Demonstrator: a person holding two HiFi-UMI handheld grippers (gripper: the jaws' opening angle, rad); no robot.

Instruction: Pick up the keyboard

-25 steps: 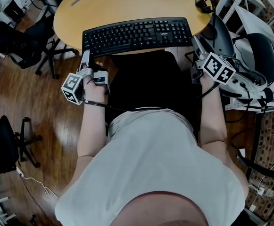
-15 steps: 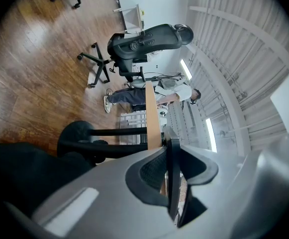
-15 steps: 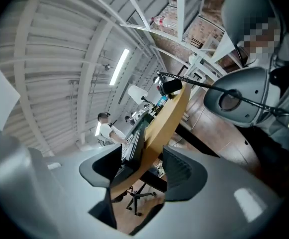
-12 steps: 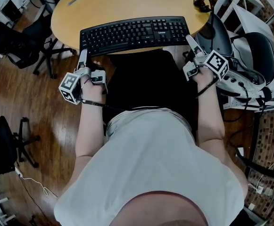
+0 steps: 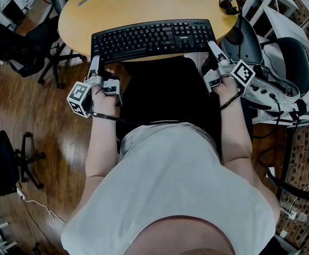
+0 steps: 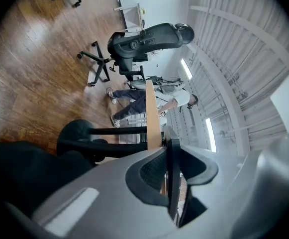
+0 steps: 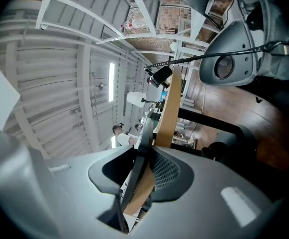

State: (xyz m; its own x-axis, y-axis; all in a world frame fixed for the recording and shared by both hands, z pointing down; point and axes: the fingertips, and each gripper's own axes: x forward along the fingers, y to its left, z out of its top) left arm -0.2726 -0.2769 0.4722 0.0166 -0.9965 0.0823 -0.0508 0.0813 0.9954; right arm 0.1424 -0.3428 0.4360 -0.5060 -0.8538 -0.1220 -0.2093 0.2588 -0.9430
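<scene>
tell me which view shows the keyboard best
Head view: it looks down on the whole keyboard, keys and all, lying at the near rim of the round table. The left and right gripper views each show only its thin black end, edge-on and close up.

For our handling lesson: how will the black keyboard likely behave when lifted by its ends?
The keyboard looks a flat, hard slab, so probably stiff, not floppy. Long and thin, it may tilt if one end rises first.
</scene>
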